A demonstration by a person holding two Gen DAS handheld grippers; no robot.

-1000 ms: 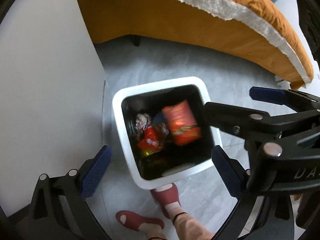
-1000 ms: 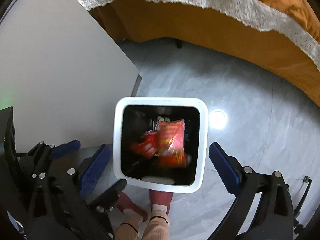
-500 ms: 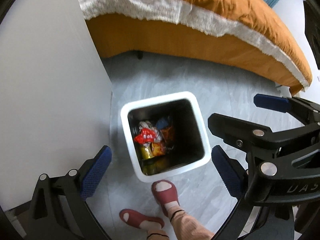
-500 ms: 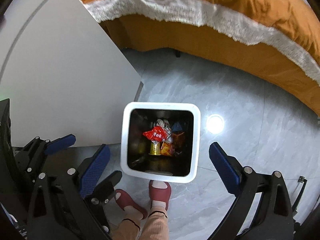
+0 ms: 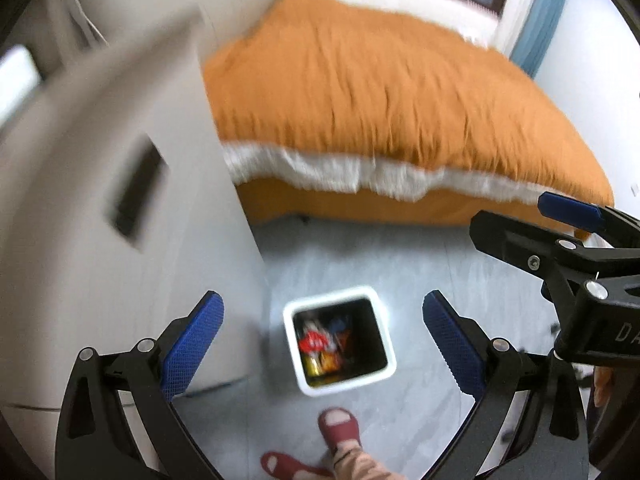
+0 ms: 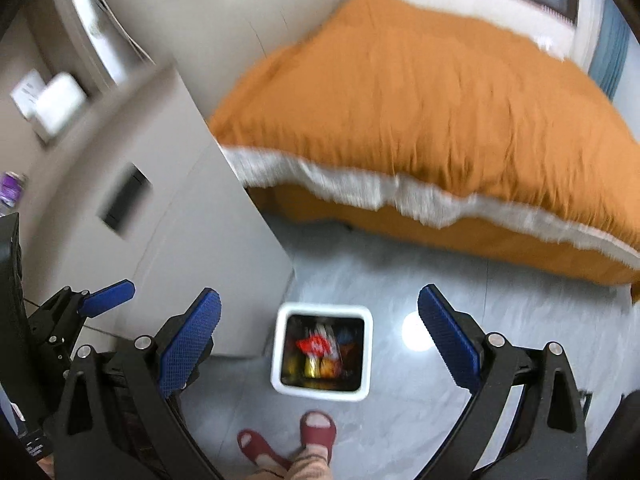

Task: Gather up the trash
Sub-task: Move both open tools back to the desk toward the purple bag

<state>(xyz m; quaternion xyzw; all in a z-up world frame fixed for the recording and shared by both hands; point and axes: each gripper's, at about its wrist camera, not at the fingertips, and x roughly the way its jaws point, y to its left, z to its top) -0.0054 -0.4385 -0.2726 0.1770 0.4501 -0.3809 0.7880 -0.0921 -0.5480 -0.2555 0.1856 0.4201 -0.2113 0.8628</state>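
Left gripper [image 5: 322,338] with blue textured pads: spread wide, pinching nothing, high above a white square plastic trash bin [image 5: 382,334]. Right gripper [image 6: 319,332]: likewise spread wide and empty-fingered, also over the bin. Bin upright on the grey marbled tile floor [image 6: 440,280], just beside the corner of a white cabinet [image 6: 188,216]. Inside, on the dark liner, a heap of crumpled snack wrappers [image 6: 318,350] (red, yellow, orange; too blurred for more). Near the bin's closer edge, two feet in dark-red slippers [image 6: 318,428]. Beyond, well apart, a bed with an orange quilt [image 5: 380,92] and white fringed trim.
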